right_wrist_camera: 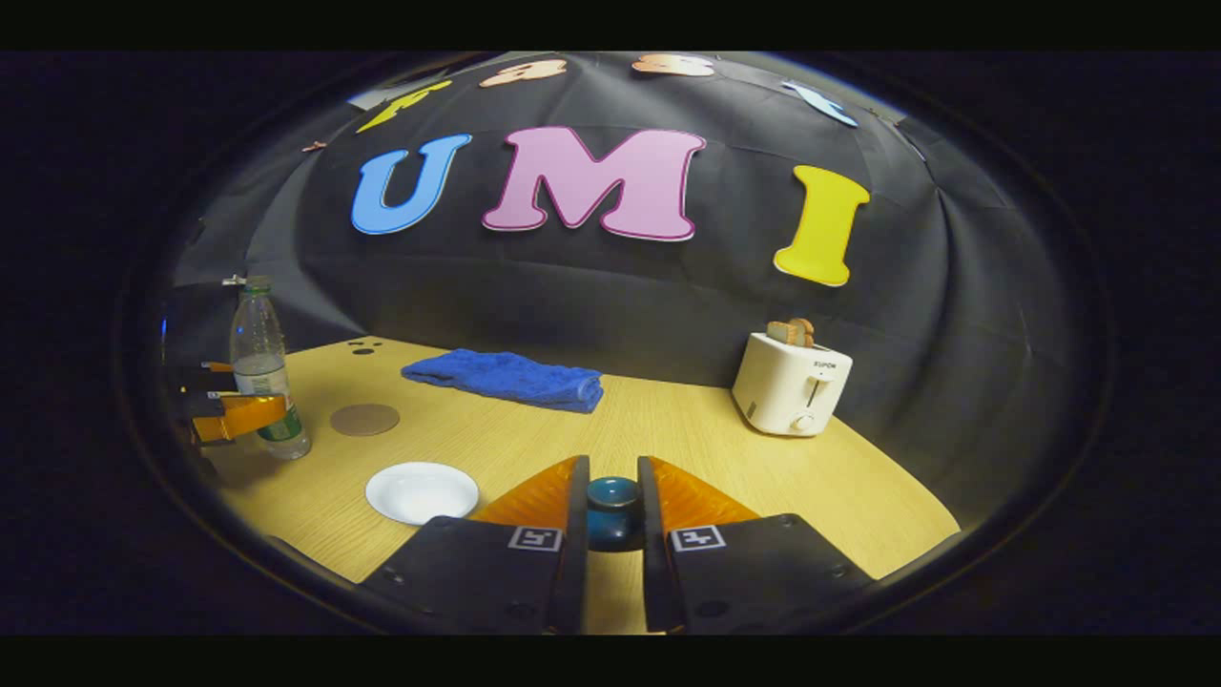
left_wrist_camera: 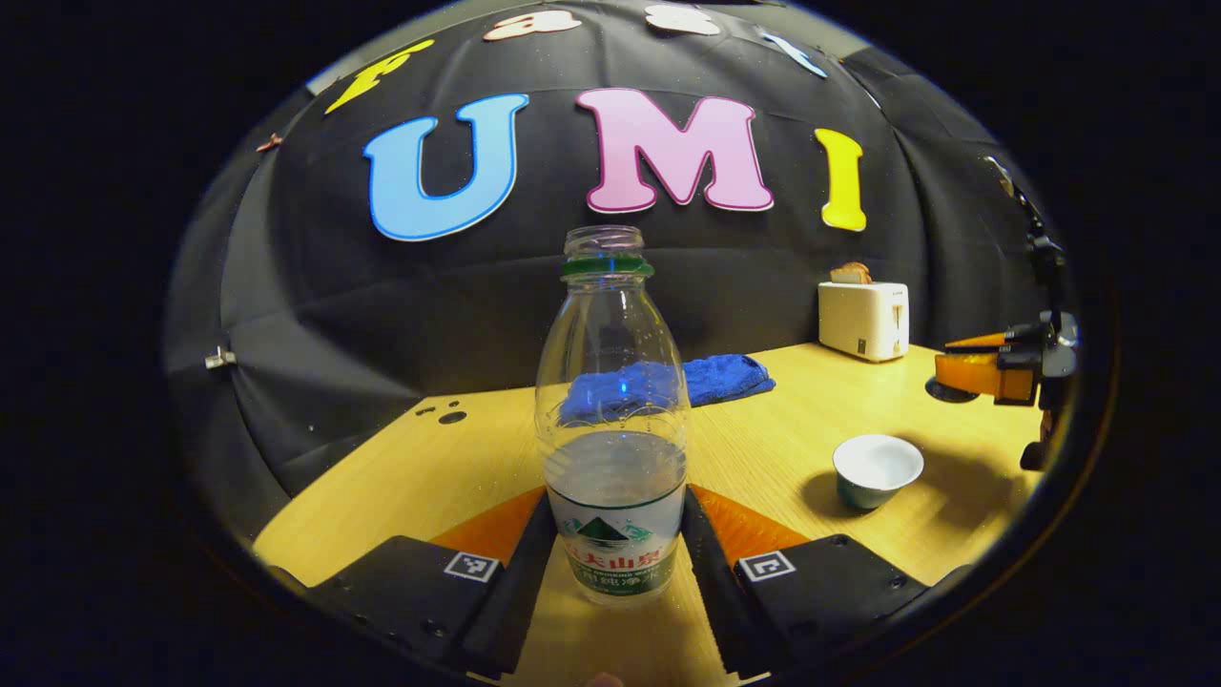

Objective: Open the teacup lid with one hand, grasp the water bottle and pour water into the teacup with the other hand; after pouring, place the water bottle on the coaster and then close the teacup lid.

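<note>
A clear, uncapped water bottle, about half full, stands upright between my left gripper's fingers. My left gripper is shut on its labelled lower part; in the right gripper view the bottle and left gripper sit at the far left. The teacup is open on the table, white inside. My right gripper is shut on the dark blue knob of the teacup lid, held up off the cup. A round brown coaster lies just right of the bottle.
A folded blue cloth lies at the back of the wooden table. A white toaster holding bread stands at the back right. The black booth wall closes off the far side.
</note>
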